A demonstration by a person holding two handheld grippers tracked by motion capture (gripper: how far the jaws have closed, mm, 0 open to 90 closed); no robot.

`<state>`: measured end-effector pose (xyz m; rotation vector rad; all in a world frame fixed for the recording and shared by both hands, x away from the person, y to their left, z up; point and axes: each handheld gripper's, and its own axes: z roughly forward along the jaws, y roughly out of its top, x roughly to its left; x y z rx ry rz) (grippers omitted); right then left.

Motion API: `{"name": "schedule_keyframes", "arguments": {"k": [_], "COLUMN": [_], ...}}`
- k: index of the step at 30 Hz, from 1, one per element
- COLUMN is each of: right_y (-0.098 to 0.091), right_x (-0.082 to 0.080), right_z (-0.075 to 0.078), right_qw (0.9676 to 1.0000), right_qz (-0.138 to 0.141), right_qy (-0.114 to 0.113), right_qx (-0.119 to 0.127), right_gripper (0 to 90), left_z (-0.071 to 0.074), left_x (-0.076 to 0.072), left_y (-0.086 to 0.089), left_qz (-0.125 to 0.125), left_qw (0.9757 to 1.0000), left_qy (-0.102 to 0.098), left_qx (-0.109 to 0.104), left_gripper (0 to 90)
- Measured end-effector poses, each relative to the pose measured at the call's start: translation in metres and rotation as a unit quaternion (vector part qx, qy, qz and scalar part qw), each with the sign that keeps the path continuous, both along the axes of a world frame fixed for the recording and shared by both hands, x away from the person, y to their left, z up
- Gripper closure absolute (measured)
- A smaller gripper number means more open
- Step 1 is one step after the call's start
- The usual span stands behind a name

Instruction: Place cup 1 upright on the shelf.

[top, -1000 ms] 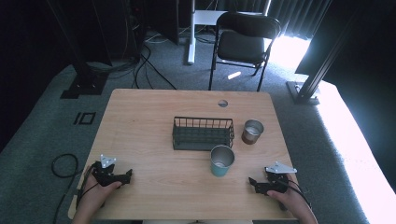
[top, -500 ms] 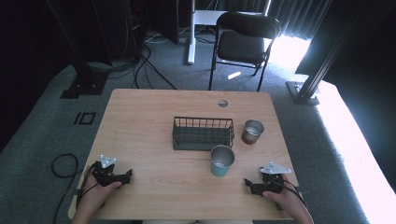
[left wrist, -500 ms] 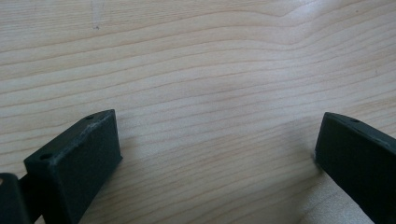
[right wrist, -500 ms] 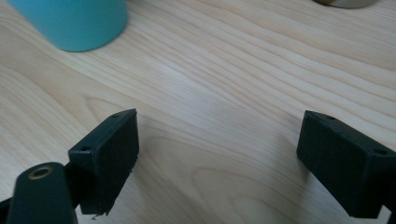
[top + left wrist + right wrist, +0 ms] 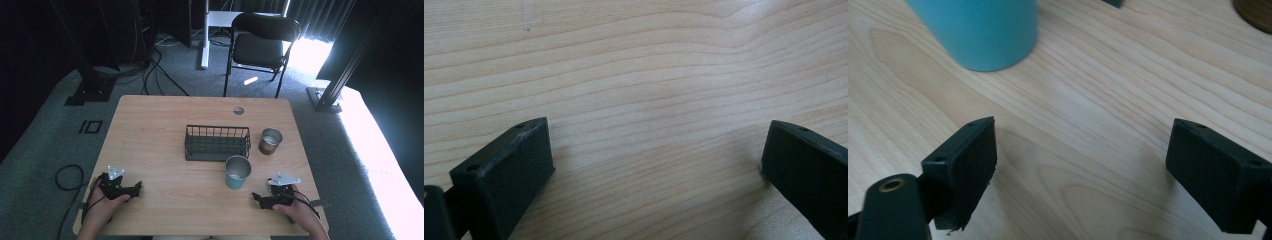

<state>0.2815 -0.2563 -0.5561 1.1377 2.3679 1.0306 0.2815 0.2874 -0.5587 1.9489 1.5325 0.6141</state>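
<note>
Jaws on both grippers stand wide and empty: the left gripper (image 5: 136, 188) low over bare wood, the right gripper (image 5: 256, 197) just short of the teal cup (image 5: 237, 172). Beyond that cup sits the wire basket (image 5: 217, 143). Probably light, stiff and slick-walled; grip mid-body.

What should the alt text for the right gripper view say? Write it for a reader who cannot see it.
The right gripper hangs low over a wooden table with its two black jaws wide apart and nothing between them. The base of a teal cup stands just ahead, toward the upper left.
</note>
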Motion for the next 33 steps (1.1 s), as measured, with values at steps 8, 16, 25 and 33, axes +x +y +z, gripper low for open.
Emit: {"name": "schedule_keyframes", "arguments": {"k": [8, 16, 25, 33], "right_y": [0.010, 0.020, 0.030, 0.035], "right_x": [0.000, 0.003, 0.005, 0.007], "right_z": [0.002, 0.008, 0.014, 0.018], "right_qw": [0.9997, 0.9990, 0.9978, 0.9949], "right_qz": [0.019, 0.035, 0.045, 0.056], "right_qy": [-0.001, -0.010, -0.022, -0.043], "right_qx": [0.015, 0.025, 0.043, 0.072], "right_gripper": [13.1, 13.5, 13.6, 13.6], "left_z": [0.000, 0.000, 0.000, 0.000], "left_x": [0.000, 0.000, 0.000, 0.000], "left_y": [0.000, 0.000, 0.000, 0.000], "left_qz": [0.000, 0.000, 0.000, 0.000], "left_qw": [1.0000, 1.0000, 1.0000, 1.0000], "left_qy": [0.000, 0.000, 0.000, 0.000], "left_qx": [0.000, 0.000, 0.000, 0.000], "left_gripper": [1.0, 1.0, 1.0, 1.0]}}
